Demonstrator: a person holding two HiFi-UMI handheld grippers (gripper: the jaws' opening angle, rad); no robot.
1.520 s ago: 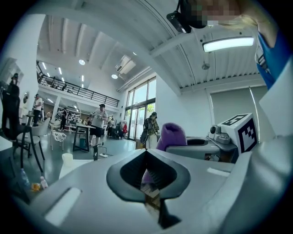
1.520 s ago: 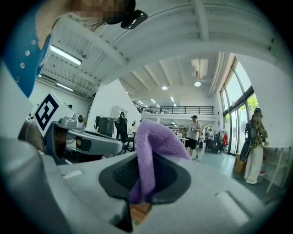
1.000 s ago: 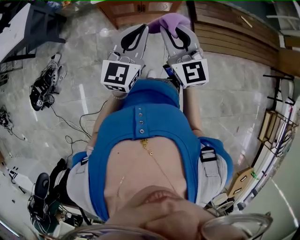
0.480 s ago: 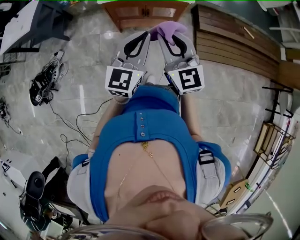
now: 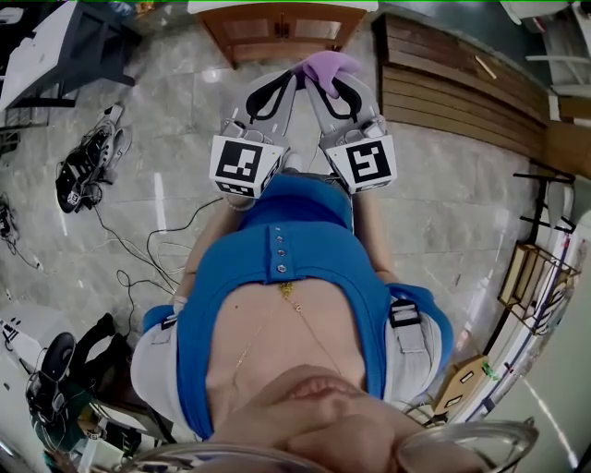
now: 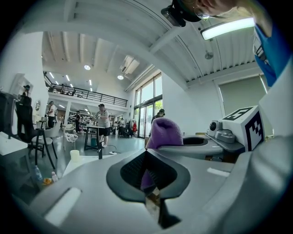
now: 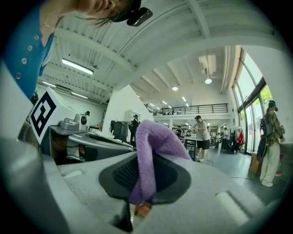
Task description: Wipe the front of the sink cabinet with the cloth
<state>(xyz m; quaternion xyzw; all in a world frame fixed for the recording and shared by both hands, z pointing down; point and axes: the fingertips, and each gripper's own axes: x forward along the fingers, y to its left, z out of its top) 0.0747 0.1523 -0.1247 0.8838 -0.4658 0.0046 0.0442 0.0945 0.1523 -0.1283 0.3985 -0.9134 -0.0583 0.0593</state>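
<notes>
The purple cloth (image 5: pixel 328 66) hangs from the tip of my right gripper (image 5: pixel 320 78), which is shut on it; in the right gripper view the cloth (image 7: pixel 149 151) drapes over the closed pads. Close beside it on the left, my left gripper (image 5: pixel 293 79) has its jaws together and nothing of its own between them. From the left gripper view (image 6: pixel 145 157) the cloth (image 6: pixel 165 132) bulges above the neighbouring gripper. Both are held up in front of the person's blue top. The wooden sink cabinet (image 5: pixel 277 26) stands on the floor beyond the tips, apart from them.
A slatted wooden panel (image 5: pixel 443 74) lies right of the cabinet. Cables and a black device (image 5: pixel 83 166) lie on the marble floor at left, and a dark table (image 5: pixel 83 42) sits at the top left. A wire rack (image 5: pixel 540 268) stands at the right edge.
More of the wooden cabinet front has come into view at the top. The two grippers stay side by side, the right one still holding the cloth.
</notes>
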